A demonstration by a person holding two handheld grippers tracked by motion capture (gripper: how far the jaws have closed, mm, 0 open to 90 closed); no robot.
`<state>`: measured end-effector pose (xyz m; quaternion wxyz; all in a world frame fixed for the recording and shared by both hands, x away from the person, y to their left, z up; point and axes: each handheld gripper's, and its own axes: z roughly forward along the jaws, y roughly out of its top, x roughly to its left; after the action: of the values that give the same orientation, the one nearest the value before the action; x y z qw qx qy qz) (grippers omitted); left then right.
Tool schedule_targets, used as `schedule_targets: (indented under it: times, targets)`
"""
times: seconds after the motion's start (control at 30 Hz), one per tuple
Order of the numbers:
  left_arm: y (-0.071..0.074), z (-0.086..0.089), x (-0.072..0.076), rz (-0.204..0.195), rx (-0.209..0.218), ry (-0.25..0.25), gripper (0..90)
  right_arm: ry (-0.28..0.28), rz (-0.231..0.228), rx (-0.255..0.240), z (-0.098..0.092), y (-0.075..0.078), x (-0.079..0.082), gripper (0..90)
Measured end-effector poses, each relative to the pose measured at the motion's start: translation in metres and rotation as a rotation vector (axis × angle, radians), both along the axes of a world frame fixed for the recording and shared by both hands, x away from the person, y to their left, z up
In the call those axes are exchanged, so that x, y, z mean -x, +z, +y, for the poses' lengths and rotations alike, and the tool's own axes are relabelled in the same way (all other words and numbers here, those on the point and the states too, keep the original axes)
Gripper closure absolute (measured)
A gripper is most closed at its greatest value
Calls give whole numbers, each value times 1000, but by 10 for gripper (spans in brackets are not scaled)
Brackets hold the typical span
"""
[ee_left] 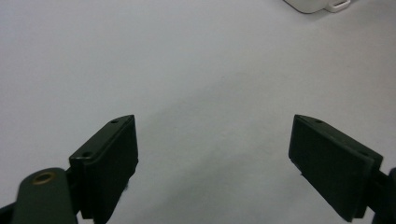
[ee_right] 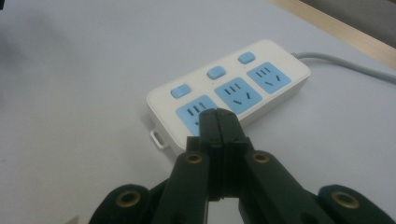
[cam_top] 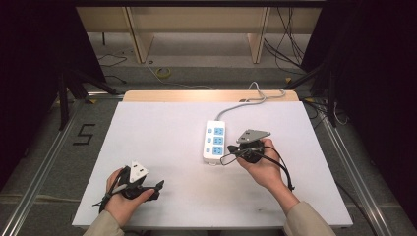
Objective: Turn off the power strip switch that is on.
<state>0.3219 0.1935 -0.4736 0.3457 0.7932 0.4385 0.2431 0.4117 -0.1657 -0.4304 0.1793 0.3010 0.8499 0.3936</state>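
Power strip (cam_top: 215,141) sits right of centre on my white table (cam_top: 162,147), lying lengthwise away from me, and its grey cable (cam_top: 255,96) runs off the far edge toward the floor. It is white, with three blue sockets in a row and a small blue switch beside each one. My right gripper (cam_top: 230,156) is at the near end of the strip, held in the right hand (cam_top: 263,164); in the right gripper view (ee_right: 218,122) its jaws are pressed together with nothing between them, and their tips stand over the nearest blue socket (ee_right: 198,114). I cannot tell whether they touch it. My left gripper (cam_top: 157,189) rests low near the front left of the table, held in the left hand (cam_top: 123,199), well apart from the strip. In the left gripper view (ee_left: 212,154) its jaws stand wide apart over bare white surface, and a corner of the strip (ee_left: 317,4) shows at the top right edge.
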Motion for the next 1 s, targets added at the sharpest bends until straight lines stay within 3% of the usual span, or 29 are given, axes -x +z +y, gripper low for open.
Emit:
schedule_targets:
  times: [1.0]
  targets:
    - [0,0,0,-1,1,0,154,9,2,30,18,3,-11,900]
